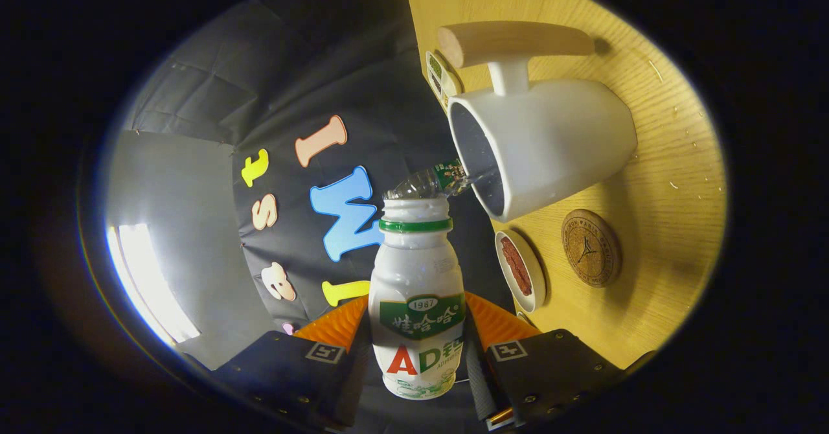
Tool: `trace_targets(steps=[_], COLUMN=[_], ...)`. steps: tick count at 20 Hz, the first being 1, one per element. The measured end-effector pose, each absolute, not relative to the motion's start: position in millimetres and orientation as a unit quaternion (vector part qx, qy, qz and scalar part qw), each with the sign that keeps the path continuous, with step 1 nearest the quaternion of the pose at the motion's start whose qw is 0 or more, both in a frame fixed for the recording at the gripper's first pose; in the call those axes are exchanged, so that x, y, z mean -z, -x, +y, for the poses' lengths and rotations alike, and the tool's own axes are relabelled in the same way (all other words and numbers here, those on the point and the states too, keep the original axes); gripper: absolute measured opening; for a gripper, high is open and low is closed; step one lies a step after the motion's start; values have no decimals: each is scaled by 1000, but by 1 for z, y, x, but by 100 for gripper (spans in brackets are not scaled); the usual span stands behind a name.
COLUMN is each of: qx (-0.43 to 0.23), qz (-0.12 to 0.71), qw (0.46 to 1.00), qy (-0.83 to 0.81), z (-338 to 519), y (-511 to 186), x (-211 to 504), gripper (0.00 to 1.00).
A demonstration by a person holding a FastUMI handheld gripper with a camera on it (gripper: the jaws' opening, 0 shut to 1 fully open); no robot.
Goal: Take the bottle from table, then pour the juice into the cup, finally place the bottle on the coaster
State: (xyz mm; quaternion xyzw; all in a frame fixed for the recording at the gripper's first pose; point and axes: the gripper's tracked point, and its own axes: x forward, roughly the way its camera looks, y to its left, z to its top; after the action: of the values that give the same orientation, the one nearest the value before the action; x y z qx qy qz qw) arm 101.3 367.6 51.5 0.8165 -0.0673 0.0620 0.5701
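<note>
the gripper (418, 337) clamps the bottle (418, 304) between both fingers, tipped so its mouth points at the cup (550, 142) rim. keep the mouth over the opening, tilt gradually. the coaster (590, 247) lies near, beside the cup.

gripper (414, 350) orange fingers (499, 324) clamp small white plastic bottle (418, 311) at lower centre, tipped toward white ceramic cup with wooden handle (557, 142) at upper right, liquid at rim. round cork coaster (590, 247) on wooden table (673, 162), right of centre, beside small white dish (520, 270).
</note>
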Motion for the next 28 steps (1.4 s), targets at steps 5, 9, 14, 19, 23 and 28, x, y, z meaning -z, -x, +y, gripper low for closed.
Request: trace_targets(steps=[5, 9, 14, 19, 23, 28], qx=[-59, -56, -49, -44, -42, -39], qz=[-70, -72, -66, -60, -61, -60], qw=[560, 555, 547, 546, 547, 545], qy=[-824, -827, -833, -834, -834, -835], z=[370, 370, 366, 363, 361, 357], y=[-101, -101, -102, -104, -103, -102], x=[-54, -55, -47, -36, -31, -26], gripper=[66, 67, 67, 67, 67, 67])
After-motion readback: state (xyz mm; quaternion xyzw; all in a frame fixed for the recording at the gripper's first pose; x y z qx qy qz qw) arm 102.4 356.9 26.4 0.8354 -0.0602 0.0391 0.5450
